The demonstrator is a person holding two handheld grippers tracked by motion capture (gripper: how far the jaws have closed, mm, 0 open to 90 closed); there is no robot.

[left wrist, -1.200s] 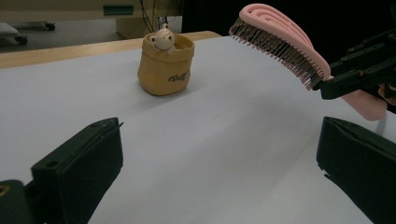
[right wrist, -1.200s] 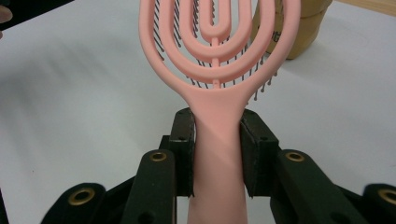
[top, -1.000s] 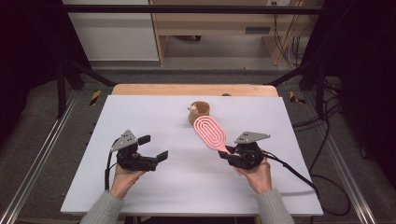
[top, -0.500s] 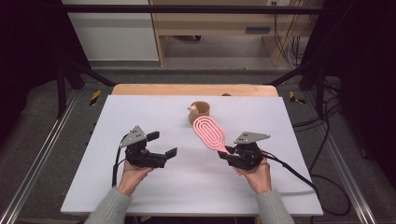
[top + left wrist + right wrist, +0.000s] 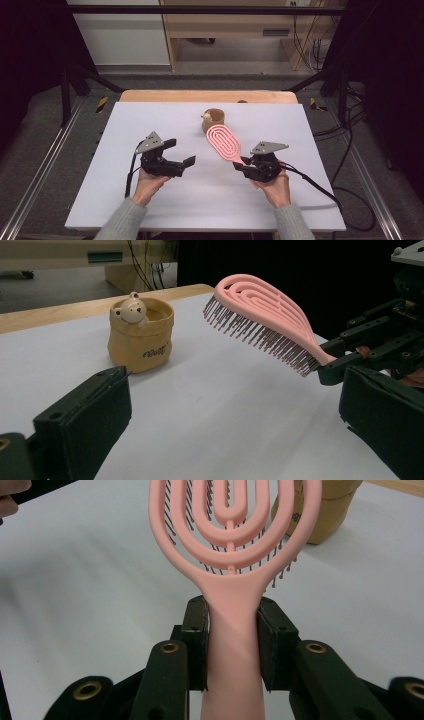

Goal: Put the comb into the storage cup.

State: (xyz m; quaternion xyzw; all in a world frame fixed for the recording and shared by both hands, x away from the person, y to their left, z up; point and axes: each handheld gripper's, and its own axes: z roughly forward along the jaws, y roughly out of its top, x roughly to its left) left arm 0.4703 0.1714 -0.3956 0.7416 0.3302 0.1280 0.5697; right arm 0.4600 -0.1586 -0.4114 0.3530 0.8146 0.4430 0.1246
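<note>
The pink plastic hairbrush (image 5: 231, 540), with looped open ribs and dark bristles, has its handle clamped in the right gripper (image 5: 233, 645), while the left gripper (image 5: 176, 155) gapes empty.

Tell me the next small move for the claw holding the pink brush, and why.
Probably carry the pink brush forward toward the tan cup and tip its head over the opening. The right claw already clamps the handle firmly, the brush hangs above the table with bristles down, and the cup stands upright just beyond its tip. The left claw is open and holds nothing.
</note>
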